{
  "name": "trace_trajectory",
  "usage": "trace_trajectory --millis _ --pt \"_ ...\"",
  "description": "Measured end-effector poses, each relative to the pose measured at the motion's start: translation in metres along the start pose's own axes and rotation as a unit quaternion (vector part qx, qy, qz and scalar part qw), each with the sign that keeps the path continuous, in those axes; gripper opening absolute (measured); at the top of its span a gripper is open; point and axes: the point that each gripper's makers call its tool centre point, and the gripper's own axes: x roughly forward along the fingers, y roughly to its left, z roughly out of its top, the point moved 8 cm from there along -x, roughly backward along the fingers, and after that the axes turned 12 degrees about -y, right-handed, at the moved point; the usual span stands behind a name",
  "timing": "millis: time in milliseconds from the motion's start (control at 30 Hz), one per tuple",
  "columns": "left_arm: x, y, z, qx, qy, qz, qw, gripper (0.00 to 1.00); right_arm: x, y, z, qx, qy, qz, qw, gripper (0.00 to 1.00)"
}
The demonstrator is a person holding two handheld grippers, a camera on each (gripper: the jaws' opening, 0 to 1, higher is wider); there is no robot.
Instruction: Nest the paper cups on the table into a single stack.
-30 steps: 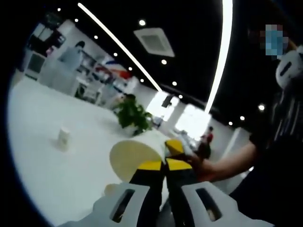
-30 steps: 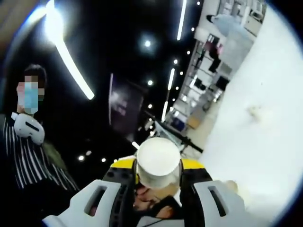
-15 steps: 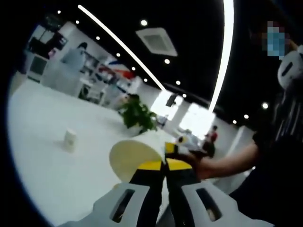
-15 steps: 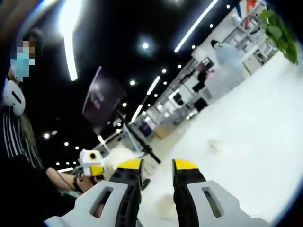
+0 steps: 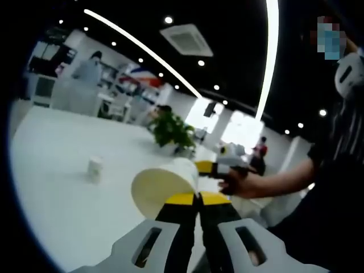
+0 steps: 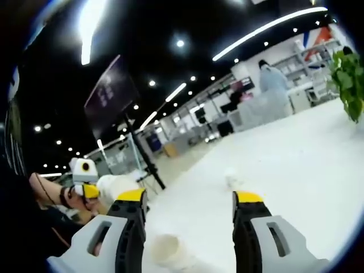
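My left gripper (image 5: 198, 198) is shut on the rim of a cream paper cup (image 5: 162, 186), held tilted above the white table (image 5: 51, 187). In the right gripper view, that cup (image 6: 116, 185) and the left gripper (image 6: 85, 177) sit at the left edge. My right gripper (image 6: 190, 199) is open with nothing between its jaws. In the left gripper view, it (image 5: 219, 168) hangs just right of the held cup, in a person's hand. Another cup (image 6: 169, 250) lies on its side on the table under the right gripper. A small upright cup (image 5: 95, 169) (image 6: 231, 178) stands farther off.
A green potted plant (image 5: 173, 131) (image 6: 350, 79) stands at the table's far side. A person's arm (image 5: 278, 187) reaches in from the right. Shelves and people are in the room beyond the table.
My right gripper let go of the cup it held a second ago, opened wide, and swung toward the table. The left gripper has kept its hold on the cup.
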Motion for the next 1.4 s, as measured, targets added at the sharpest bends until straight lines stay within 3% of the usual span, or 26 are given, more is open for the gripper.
trace_trajectory --millis 200,433,500,967,1100,1200,1400 --pt "-0.001 0.004 0.002 0.006 0.003 0.006 1.0000 0.00 0.007 -0.007 0.002 -0.021 0.016 -0.018 0.9995 0.73" --pt "-0.001 0.004 -0.002 0.026 0.038 0.002 0.9989 0.00 0.014 -0.008 -0.002 -0.081 0.042 -0.024 0.9956 0.89" --pt "0.000 0.003 0.000 0.033 0.044 0.001 0.9985 0.00 0.017 -0.008 -0.004 -0.095 0.051 -0.030 0.9938 0.99" --pt "0.006 0.006 0.004 0.066 0.087 -0.009 0.9939 0.00 0.018 -0.021 -0.001 -0.089 0.041 -0.044 0.9943 1.00" --pt "0.008 0.009 0.002 0.097 0.129 -0.013 0.9868 0.00 0.018 -0.023 -0.003 -0.087 0.044 -0.042 0.9943 1.00" --pt "0.010 0.010 0.001 0.141 0.169 -0.023 0.9751 0.00 0.018 -0.024 -0.004 -0.092 0.046 -0.044 0.9937 1.00" --pt "0.020 0.007 0.002 0.177 0.210 -0.046 0.9603 0.00 0.019 -0.027 -0.007 -0.085 0.041 -0.046 0.9944 1.00"
